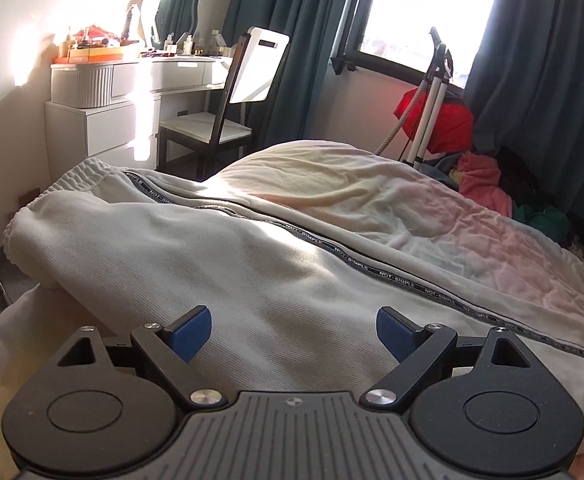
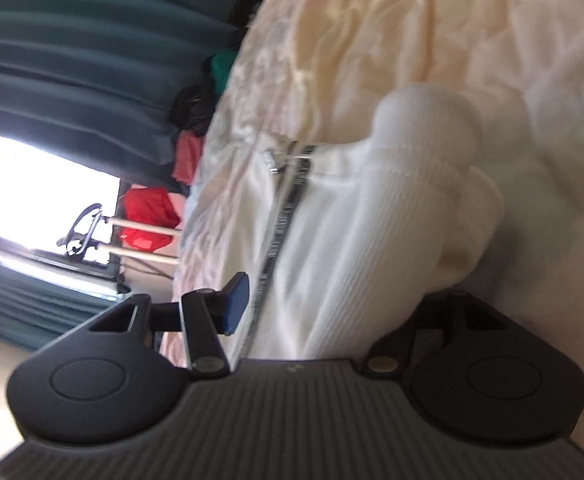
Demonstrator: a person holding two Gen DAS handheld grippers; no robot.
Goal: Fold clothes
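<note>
A white ribbed zip jacket [image 1: 251,264] lies on the bed, its dark lettered zipper tape [image 1: 356,260] running diagonally and its elastic hem at the left. My left gripper [image 1: 294,330] hovers low over the jacket, blue pads wide apart and empty. In the right wrist view, which is rolled sideways, the same jacket [image 2: 344,240] fills the space between my right gripper's [image 2: 332,304] jaws. The metal zipper pull [image 2: 275,162] lies ahead. One blue pad [image 2: 235,304] shows left of the fabric; the other finger is hidden under the cloth.
The bed carries a pale pastel blanket [image 1: 432,216]. Beyond it stand a black chair [image 1: 227,120], a white dressing table [image 1: 131,80], teal curtains [image 1: 540,60], a garment steamer [image 1: 432,100] with red cloth and a pile of coloured clothes [image 1: 484,184].
</note>
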